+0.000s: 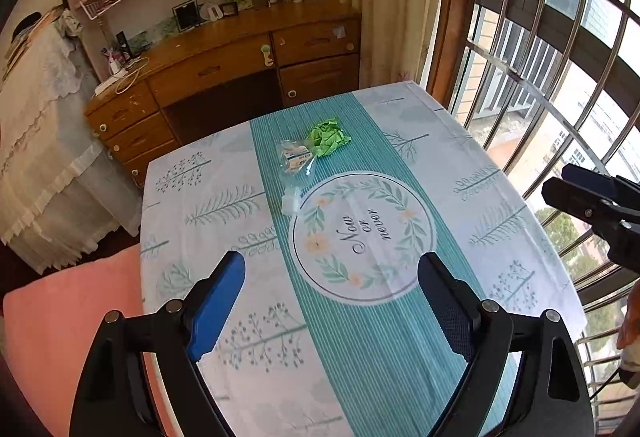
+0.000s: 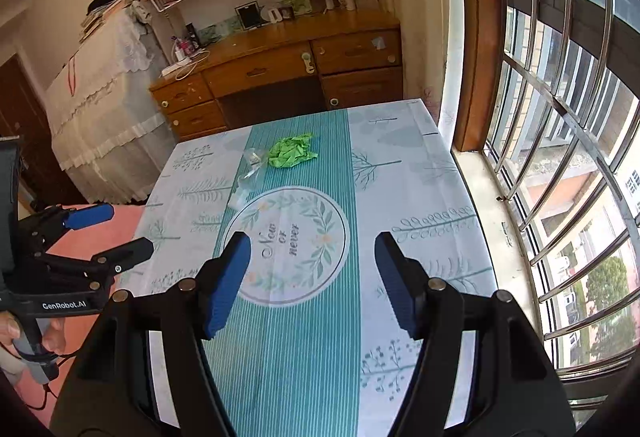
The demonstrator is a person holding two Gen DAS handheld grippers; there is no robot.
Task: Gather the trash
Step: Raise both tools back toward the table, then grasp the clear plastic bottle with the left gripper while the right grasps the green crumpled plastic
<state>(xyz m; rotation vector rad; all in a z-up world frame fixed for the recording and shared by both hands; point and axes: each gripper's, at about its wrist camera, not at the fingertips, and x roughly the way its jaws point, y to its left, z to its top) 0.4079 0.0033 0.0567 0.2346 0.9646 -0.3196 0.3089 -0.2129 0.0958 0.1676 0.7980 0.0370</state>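
A: Left wrist view first. Left gripper (image 1: 332, 301) with jaws wide open, nothing between them. Green crumpled paper (image 1: 328, 137) far ahead on the teal stripe of the desk (image 1: 500, 197), a little right of the clear plastic wrapper (image 1: 296, 157). Small white scrap (image 1: 291, 201) nearer, just this side of the wrapper.

B: Direction from the jaws?

A: Straight ahead and far, slightly left of centre. Well apart, no contact. Three pieces in a line from near to far along the stripe.

B: Right wrist view?

A: Right gripper (image 2: 312, 277) also open and empty. Green paper (image 2: 292, 151) far, a little left of its centre line; wrapper (image 2: 252, 165) further left.

B: Nearer hand?

A: Probably the left one, seen at the left edge (image 2: 108, 233), on the wrapper's side. Hard to tell for certain.
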